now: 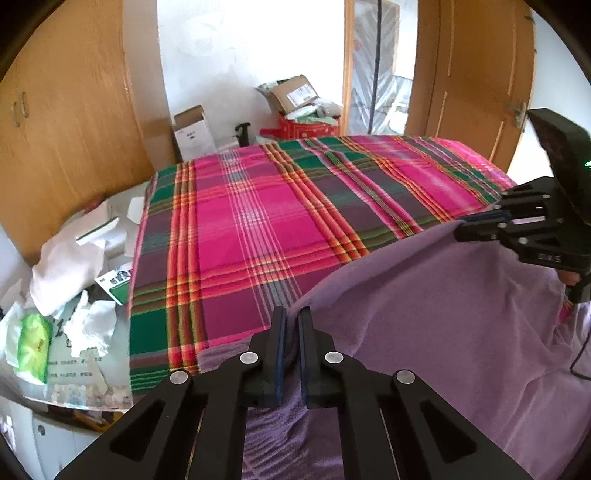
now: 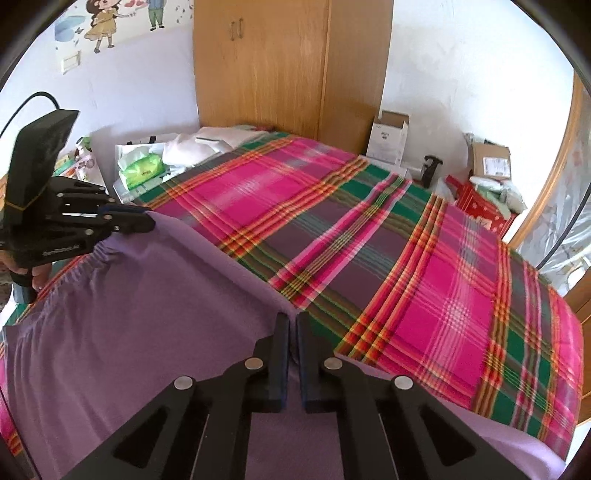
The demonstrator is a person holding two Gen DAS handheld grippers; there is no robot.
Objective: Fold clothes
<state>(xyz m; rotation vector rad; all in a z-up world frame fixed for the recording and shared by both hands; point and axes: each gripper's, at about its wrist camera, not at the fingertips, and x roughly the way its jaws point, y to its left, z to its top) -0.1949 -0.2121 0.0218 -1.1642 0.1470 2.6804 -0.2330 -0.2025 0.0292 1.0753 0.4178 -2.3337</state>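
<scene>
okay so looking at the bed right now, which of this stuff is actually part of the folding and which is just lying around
Part of the folding:
purple garment, its far edge pinched at two corners
left gripper, shut on it
right gripper, shut on it
plaid bedsheet, the work surface

Just lying around:
green tissue pack
white box
open cardboard box
red box
wardrobe

**A Busy Room Around the Bed**

A bright checked bed sheet in pink, green and red [image 1: 266, 221] covered the bed. A tall brown wooden wardrobe [image 2: 291, 66] stood behind it. Next to the wardrobe sat a white cardboard box [image 2: 388, 142]. An open brown cardboard box [image 1: 295, 92] sat on top of a red box with white spots [image 1: 306, 129]. Beside the bed lay a green pack of tissues [image 1: 33, 345] and crumpled white paper [image 1: 92, 325]. A cartoon sticker of children [image 2: 107, 22] was on the wall. A brown wooden door [image 1: 476, 74] was near the bed.
</scene>
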